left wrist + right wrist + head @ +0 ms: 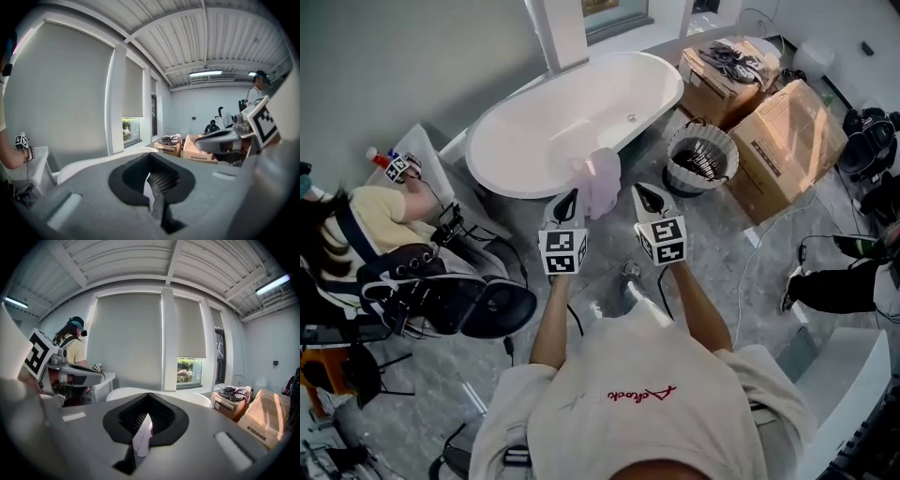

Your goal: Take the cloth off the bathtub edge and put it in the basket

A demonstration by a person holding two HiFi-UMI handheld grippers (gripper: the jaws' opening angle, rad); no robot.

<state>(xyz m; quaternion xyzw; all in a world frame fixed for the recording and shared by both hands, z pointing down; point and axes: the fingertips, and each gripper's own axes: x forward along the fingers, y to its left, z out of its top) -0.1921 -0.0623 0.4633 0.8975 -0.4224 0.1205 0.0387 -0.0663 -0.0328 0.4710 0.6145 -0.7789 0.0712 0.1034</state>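
A pale pink cloth (604, 178) hangs over the near rim of the white bathtub (516, 187). My left gripper (570, 195) points at the tub just left of the cloth. My right gripper (643, 190) points just right of it. Neither touches the cloth. In the left gripper view the left gripper (152, 187) has its jaws together, with only a thin pale sliver showing in the slit. The right gripper (143, 427) looks the same in its own view, with a pinkish sliver in the slit. The round dark basket (727, 141) stands on the floor right of the tub.
Two cardboard boxes (787, 141) (727, 75) sit beyond the basket. At the left are a seated person (375, 216), a black chair (478, 305) and a white cabinet (427, 150). Cables trail over the grey floor at the right (769, 244).
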